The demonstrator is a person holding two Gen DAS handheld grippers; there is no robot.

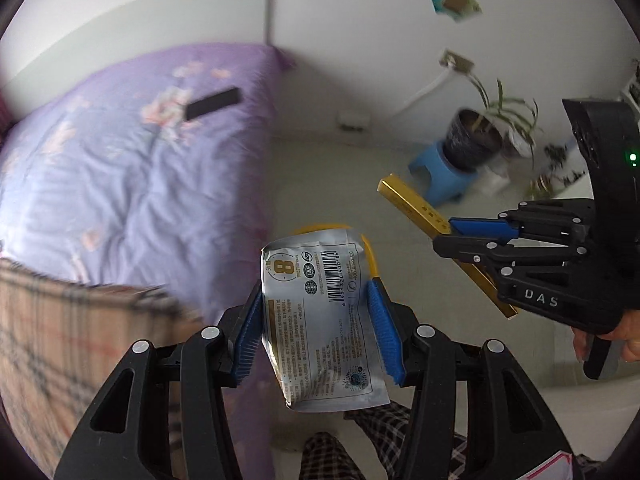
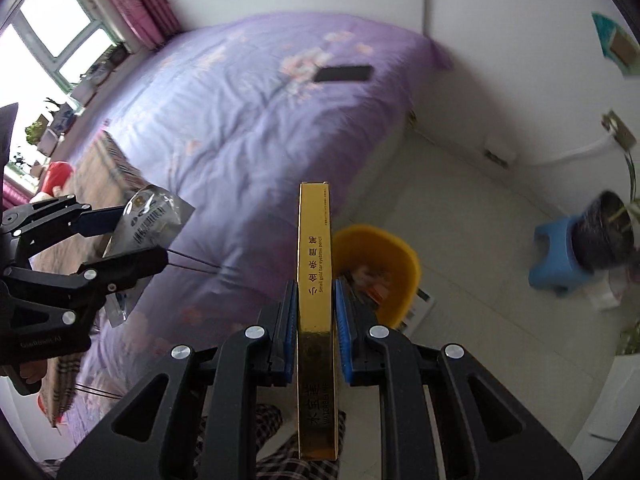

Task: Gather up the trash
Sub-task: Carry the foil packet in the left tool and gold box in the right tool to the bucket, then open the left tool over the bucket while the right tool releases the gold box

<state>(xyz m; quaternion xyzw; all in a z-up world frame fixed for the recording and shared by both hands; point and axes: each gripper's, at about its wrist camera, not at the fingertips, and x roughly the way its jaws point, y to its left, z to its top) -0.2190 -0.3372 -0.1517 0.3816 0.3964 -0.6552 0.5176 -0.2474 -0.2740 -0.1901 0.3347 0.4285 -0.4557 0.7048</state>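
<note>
Two grippers are up in the air over the floor beside the bed, each with a piece of trash in it. The left gripper [image 1: 316, 320] is closed onto a silvery foil packet [image 1: 320, 320], its blue pads [image 1: 382, 320] pressed against the packet's two long edges; the packet stands upright between them, barcode and small print facing the camera (a large gold "8" sits near its top). Behind the packet's upper edge peeks the rim of a yellow bin [image 1: 372, 256] on the floor.

To the left of it all lies the bed [image 1: 120, 168] under a purple floral cover, with a dark phone [image 1: 214, 103] flat on top near the far end, and a plaid blanket [image 1: 60, 340] draped at the near corner.

Further right, the right gripper [image 2: 316, 336] is clamped narrowly on a long gold box [image 2: 316, 300], gripping it about midway along its length so that it points forward, away from the camera. Its printed side reads "Small gold bar eyebrow pencil". Just past the box, slightly to its right, the yellow bin [image 2: 384, 264] sits on the pale tiled floor [image 2: 480, 300], with some wrappers already inside.

Against the wall at far right a dark potted plant [image 2: 604, 236] stands on a small blue stool [image 2: 556, 260].
</note>
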